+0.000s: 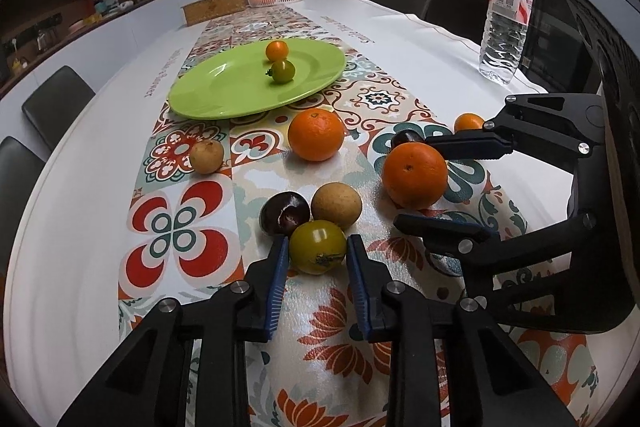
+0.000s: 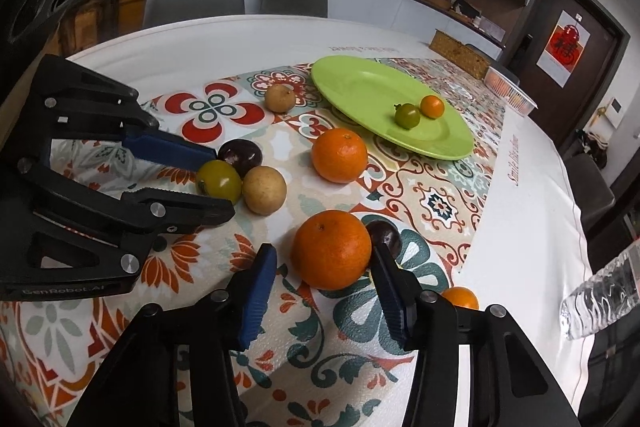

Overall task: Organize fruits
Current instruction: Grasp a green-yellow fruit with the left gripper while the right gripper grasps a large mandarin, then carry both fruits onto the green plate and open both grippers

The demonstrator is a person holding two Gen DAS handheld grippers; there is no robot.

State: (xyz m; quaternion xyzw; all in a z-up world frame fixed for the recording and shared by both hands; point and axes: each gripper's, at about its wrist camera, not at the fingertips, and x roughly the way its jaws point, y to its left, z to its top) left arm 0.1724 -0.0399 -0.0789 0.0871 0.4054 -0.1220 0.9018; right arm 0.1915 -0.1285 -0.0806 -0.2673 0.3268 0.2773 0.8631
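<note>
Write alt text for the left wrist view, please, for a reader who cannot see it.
The left gripper brackets a green tomato on a patterned tablecloth, among scattered fruit. To its right, the right gripper straddles an orange. Behind, a green plate holds two small tomatoes.

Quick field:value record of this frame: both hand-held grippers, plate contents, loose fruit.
left hand-held gripper: open, straddling the green tomato on the table; contact unclear
right hand-held gripper: open, straddling the near orange; gaps visible both sides
plate: green, holds a small orange fruit and a small green tomato
loose fruit: second orange, two brown fruits, dark plum
water bottle: upright, at the table's edge
</note>
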